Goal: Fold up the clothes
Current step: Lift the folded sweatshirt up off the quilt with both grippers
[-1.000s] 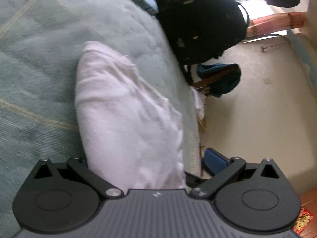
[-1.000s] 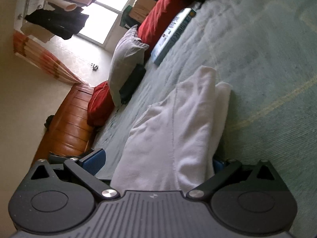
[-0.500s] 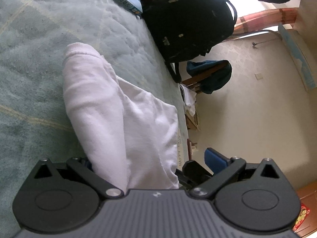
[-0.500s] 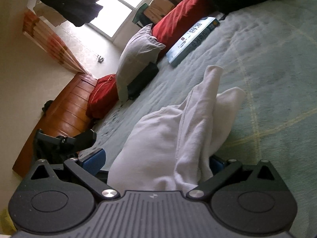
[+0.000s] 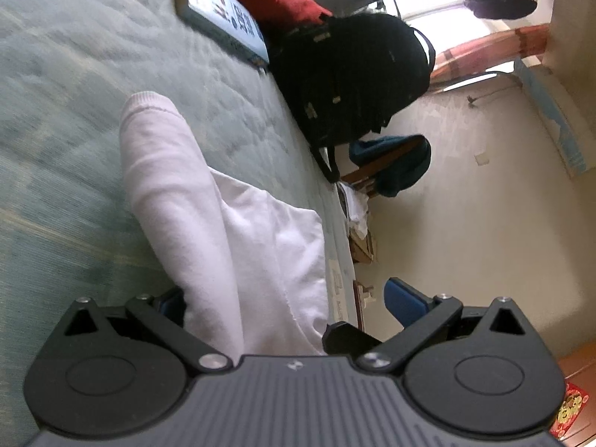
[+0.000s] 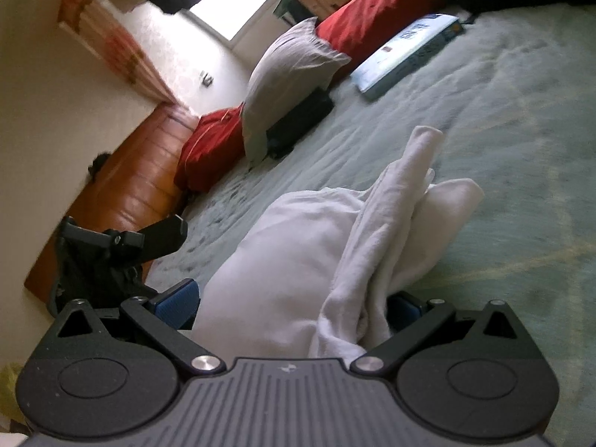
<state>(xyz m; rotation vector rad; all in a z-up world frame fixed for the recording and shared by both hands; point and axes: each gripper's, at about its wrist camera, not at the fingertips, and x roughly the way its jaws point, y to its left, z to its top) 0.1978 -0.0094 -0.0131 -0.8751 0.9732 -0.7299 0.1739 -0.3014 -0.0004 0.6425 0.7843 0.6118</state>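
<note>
Tongs on both sides are standing wide with the white garment (image 5: 238, 231) bunched between their blue pads, not visibly pinched.

Left tongs (image 5: 287, 305) and right tongs (image 6: 294, 305) are tilting low over the green bedspread (image 5: 74, 119), pointing along the cloth, which is lying near the bed's edge with a sleeve (image 6: 413, 171) trailing away. It is looking soft, light and floppy, likely to sag and slide; taking it at the hem corners, through both layers, seems the safest hold. A backpack (image 5: 350, 74) is sitting far off.
</note>
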